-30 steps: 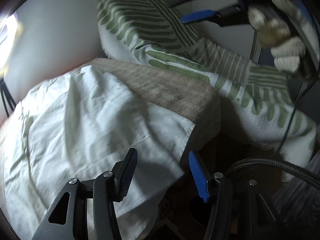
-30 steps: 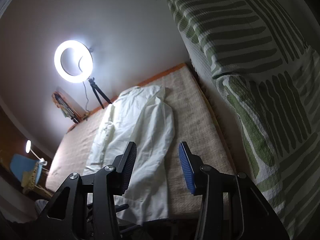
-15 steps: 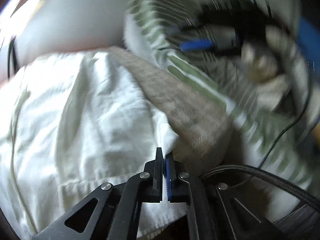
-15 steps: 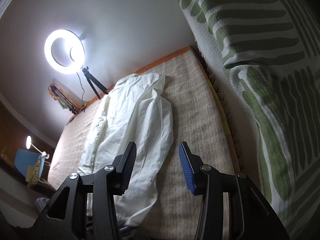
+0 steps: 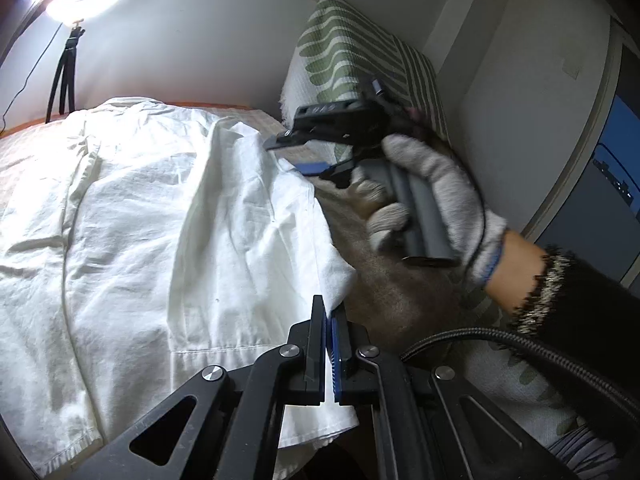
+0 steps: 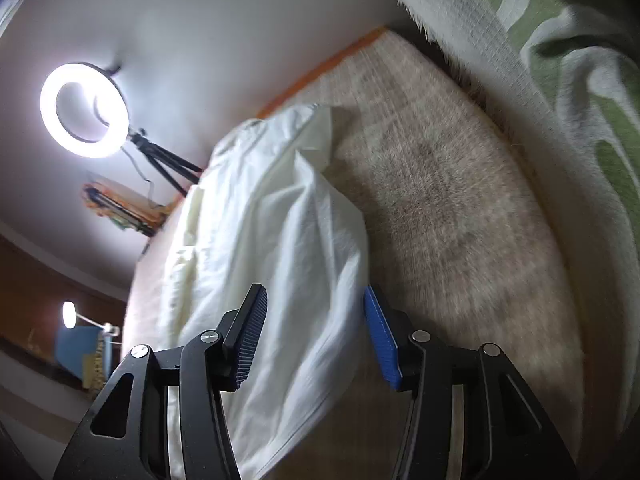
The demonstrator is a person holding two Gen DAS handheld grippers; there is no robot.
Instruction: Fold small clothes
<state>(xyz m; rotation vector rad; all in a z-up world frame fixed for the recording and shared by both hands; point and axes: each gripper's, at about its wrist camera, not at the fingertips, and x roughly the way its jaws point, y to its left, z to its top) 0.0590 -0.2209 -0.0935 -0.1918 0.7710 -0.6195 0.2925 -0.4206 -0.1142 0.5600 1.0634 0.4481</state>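
The left gripper had its two ribbed pads, one black and one blue, pressed together on a fold of the white garment at the garment's right-hand border, close to the near edge of the bed. The right gripper stood with its pads well apart, straddling that same border of the white garment further along, the black pad over the cloth and the blue pad over bare cover; it had hold of nothing. In the left wrist view the right gripper appeared as a black body with flat fingers reaching to the cloth's edge, held by a hand in a grey knitted glove with a dark fuzzy sleeve behind it. The garment was thin, crumpled woven cotton with stitched hems, spread long over the bed and taking up most of its left and middle. Beneath it lay a coarse, beige woven cover, matte and slightly hairy, with an orange strip along its far edge. Against the wall at the far right corner leaned a quilted white cushion patterned with green leaf stripes. A glowing ring light on a black tripod stood beyond the far edge.
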